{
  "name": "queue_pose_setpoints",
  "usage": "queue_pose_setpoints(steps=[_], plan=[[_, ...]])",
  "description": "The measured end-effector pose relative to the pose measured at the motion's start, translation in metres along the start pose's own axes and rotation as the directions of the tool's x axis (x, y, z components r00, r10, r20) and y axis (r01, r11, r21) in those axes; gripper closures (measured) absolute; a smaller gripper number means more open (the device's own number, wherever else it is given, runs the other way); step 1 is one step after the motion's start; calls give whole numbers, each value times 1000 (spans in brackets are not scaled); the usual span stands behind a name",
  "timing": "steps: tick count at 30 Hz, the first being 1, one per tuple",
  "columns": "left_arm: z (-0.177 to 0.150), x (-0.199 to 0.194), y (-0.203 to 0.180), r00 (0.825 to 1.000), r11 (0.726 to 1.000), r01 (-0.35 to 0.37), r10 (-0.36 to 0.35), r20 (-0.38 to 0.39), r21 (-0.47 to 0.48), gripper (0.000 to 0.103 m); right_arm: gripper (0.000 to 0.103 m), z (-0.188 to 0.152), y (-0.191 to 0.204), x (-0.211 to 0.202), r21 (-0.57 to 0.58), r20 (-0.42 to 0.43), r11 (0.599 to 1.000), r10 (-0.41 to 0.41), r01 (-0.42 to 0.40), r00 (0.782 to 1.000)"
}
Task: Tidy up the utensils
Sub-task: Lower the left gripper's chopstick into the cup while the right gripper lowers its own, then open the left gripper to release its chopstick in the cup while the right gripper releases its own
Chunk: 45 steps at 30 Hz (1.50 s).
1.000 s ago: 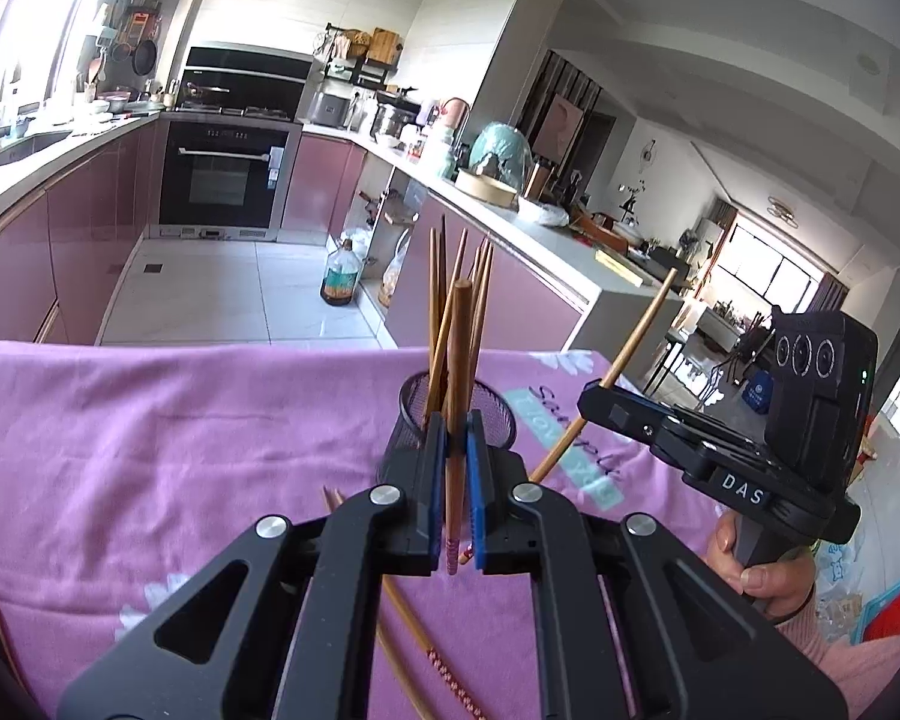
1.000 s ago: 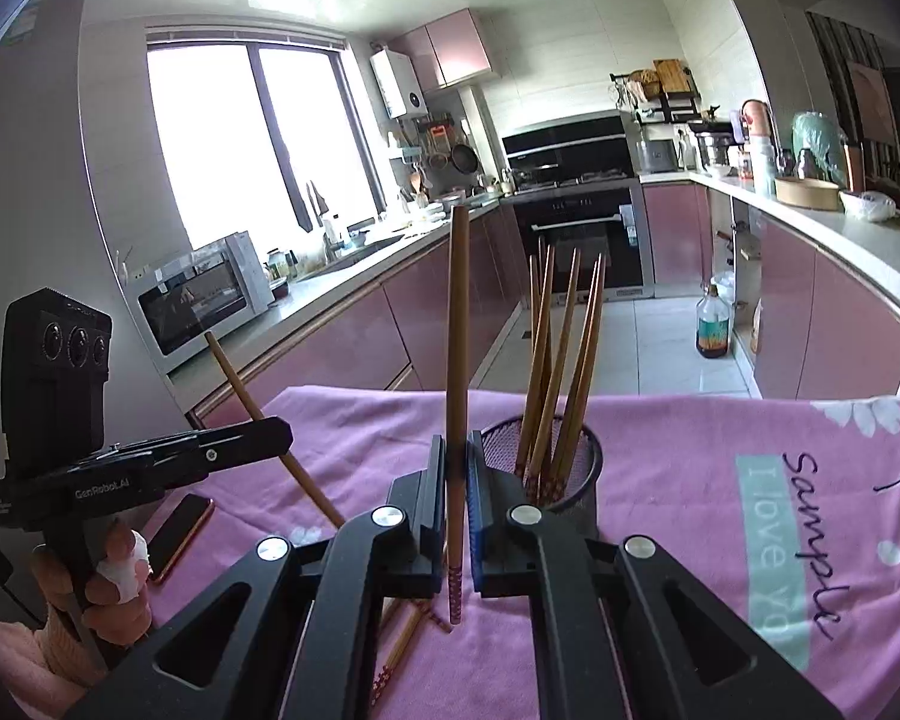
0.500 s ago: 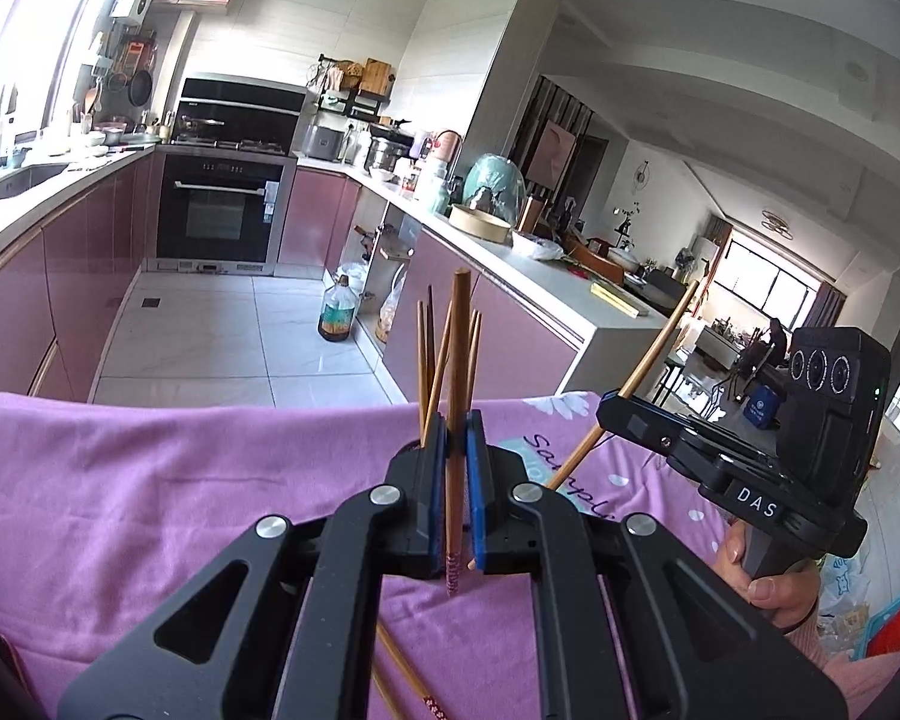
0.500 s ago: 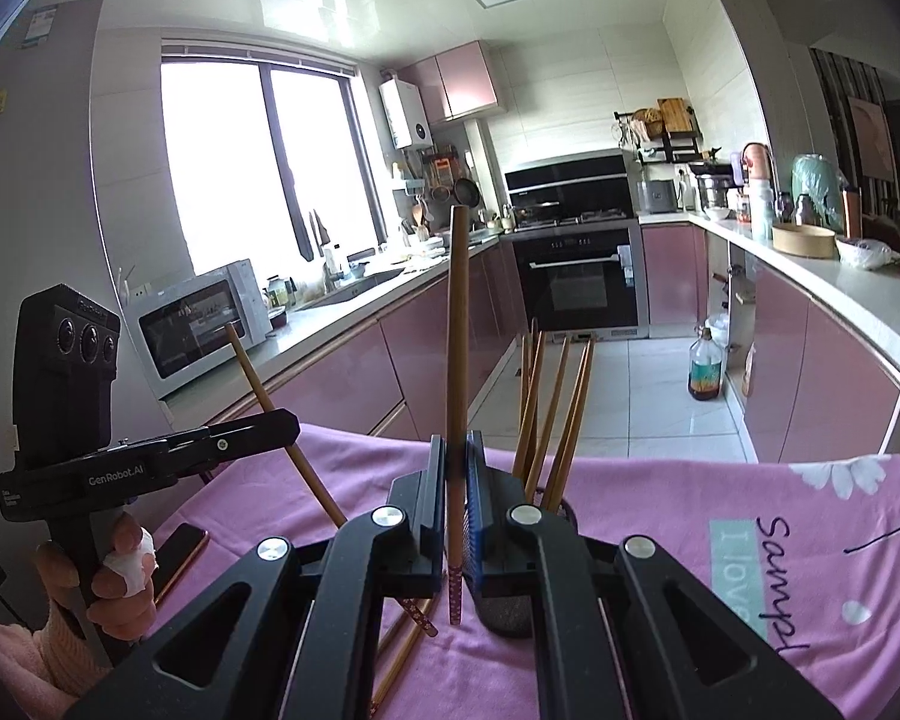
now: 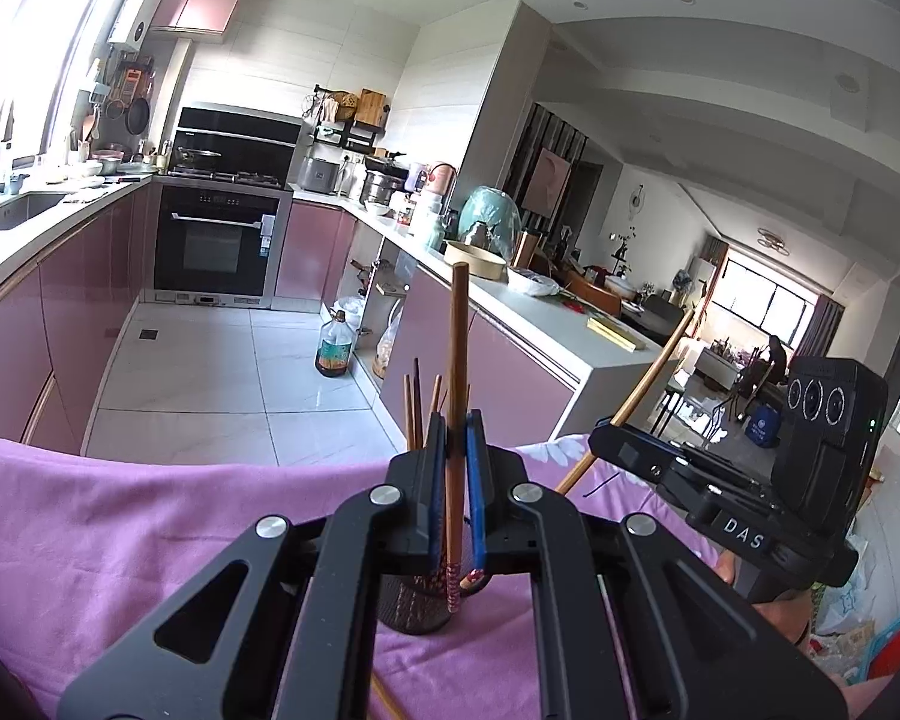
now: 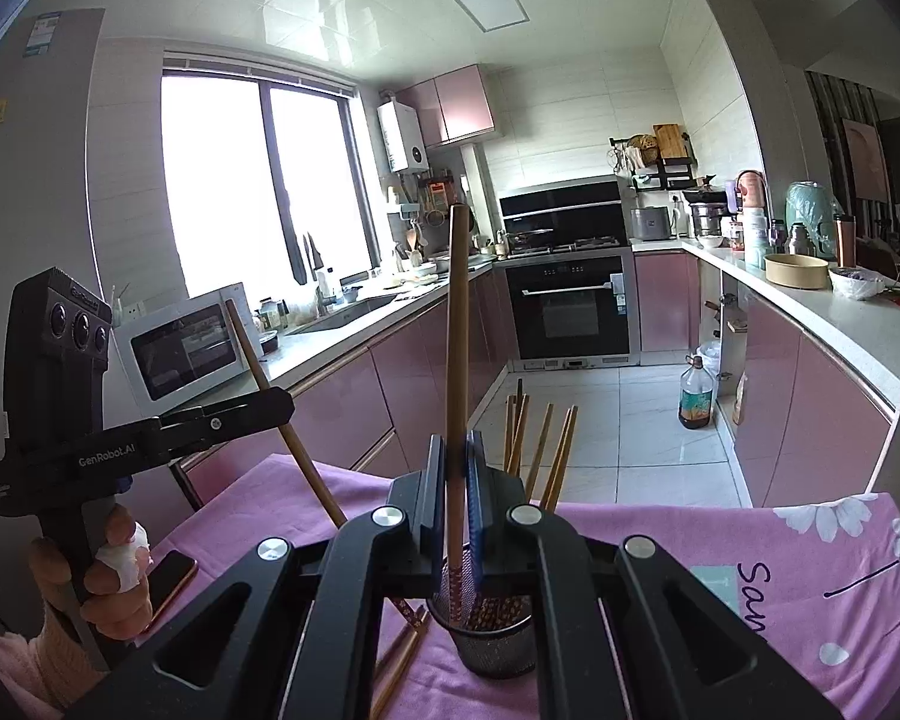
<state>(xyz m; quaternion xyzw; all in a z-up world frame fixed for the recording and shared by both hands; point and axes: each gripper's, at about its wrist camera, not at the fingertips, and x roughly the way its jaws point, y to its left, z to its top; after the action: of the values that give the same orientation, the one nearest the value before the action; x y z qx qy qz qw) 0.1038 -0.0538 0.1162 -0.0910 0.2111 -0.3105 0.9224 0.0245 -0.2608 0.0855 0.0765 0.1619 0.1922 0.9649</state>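
Wooden chopsticks have risen with both hands since a second ago: each patterned tip, then low over the purple cloth (image 5: 120,540), now hangs at the rim of the mesh holder (image 6: 492,642), so insertion looks imminent. The left gripper (image 5: 455,474) is clenched on one upright chopstick (image 5: 456,372); the right gripper (image 6: 455,480) likewise clamps another chopstick (image 6: 457,360). Both point slightly downward. Loose chopsticks (image 6: 399,660) lie near the cloth's front edge.

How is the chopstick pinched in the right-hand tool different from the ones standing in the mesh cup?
The held chopstick is clamped upright by the right gripper, above the mesh cup; the cup's chopsticks stand loose inside, leaning. The held one looks thicker, being closer. All are brown wood.
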Motion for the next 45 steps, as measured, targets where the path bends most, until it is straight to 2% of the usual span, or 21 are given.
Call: queue_pose_setpoints(steps=[10,16,26,35,45], plan=[[1,7,-5,999,999,-34,34,12,11,96,98,-2,-4,16,15,-12,1000,-22,22,1000],[-11,17,-7,996,995,-91,92,-22,31,96,98,-8,-6,28,25,-44,999,-31,32,999],[-29,31,-11,988,990,-113,121,-98,81,96,98,-21,-10,44,25,-98,998,-49,52,994],[-27,39,-25,982,983,-124,141,-122,135,95,98,-29,-14,58,33,-146,998,-43,49,988],[-19,61,-21,974,981,-125,150,-171,147,95,97,-37,-18,74,53,-204,997,-37,49,978]])
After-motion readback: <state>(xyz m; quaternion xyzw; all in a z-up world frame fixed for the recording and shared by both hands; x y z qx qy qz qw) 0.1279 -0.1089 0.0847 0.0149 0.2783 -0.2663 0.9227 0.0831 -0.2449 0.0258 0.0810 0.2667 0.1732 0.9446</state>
